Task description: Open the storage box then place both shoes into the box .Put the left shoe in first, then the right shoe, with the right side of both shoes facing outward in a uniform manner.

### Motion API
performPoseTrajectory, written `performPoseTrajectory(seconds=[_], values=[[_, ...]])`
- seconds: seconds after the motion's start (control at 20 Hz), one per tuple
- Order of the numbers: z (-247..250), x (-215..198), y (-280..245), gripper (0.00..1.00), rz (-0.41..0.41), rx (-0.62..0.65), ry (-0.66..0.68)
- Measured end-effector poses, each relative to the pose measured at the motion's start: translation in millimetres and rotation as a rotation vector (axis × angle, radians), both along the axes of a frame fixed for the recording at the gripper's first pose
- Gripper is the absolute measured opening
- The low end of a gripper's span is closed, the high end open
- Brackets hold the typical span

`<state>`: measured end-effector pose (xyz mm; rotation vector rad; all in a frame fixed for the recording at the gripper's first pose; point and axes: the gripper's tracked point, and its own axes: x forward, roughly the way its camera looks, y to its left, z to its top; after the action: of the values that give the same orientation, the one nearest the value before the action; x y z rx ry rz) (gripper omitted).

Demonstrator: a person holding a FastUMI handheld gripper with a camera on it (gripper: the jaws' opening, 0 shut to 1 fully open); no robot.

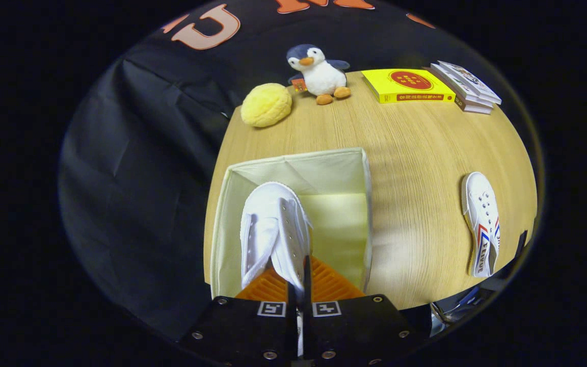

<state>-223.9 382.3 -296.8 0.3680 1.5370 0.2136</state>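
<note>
Pinching the heel end of a white shoe [273, 229], the tool [301, 285] has its two fingers pressed close together on the shoe's thin edge, with the toe pointing away from them. That shoe hangs over the open storage box [365, 204], a pale cream fabric bin whose floor shows just right of the shoe; whether the sole touches the floor cannot be told. The box sits on the wooden counter [416, 153], near its left edge.

Well apart to the right lies the second shoe [481, 224], white with red and blue stripes on its side and a brand word in dark letters along the heel part, too bent by the lens to read surely. Beyond the box, at the counter's far edge, stand a yellow round plush [266, 104], a penguin toy [319, 74] with a small orange tag, a yellow book [408, 85] bearing a red oval with unreadable characters, and a stack of white books [467, 86]. Nothing lies between the second shoe and the box.
</note>
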Motion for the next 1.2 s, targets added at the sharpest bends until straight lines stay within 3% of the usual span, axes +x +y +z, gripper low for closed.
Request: performPoseTrajectory(seconds=[0.4, 0.6, 0.75, 0.9, 1.05, 1.2], values=[[-50, -17, 26, 0.05, -0.053, -0.108, 0.135], [-59, -19, 41, 0.05, -0.125, -0.081, 0.166], [-63, -24, 48, 0.07, -0.111, -0.050, 0.169], [-57, -39, 66, 0.20, -0.072, 0.054, 0.223], [-46, -29, 63, 0.35, -0.056, 0.109, 0.174], [-14, -13, 62, 0.52, -0.078, 0.262, 0.122]])
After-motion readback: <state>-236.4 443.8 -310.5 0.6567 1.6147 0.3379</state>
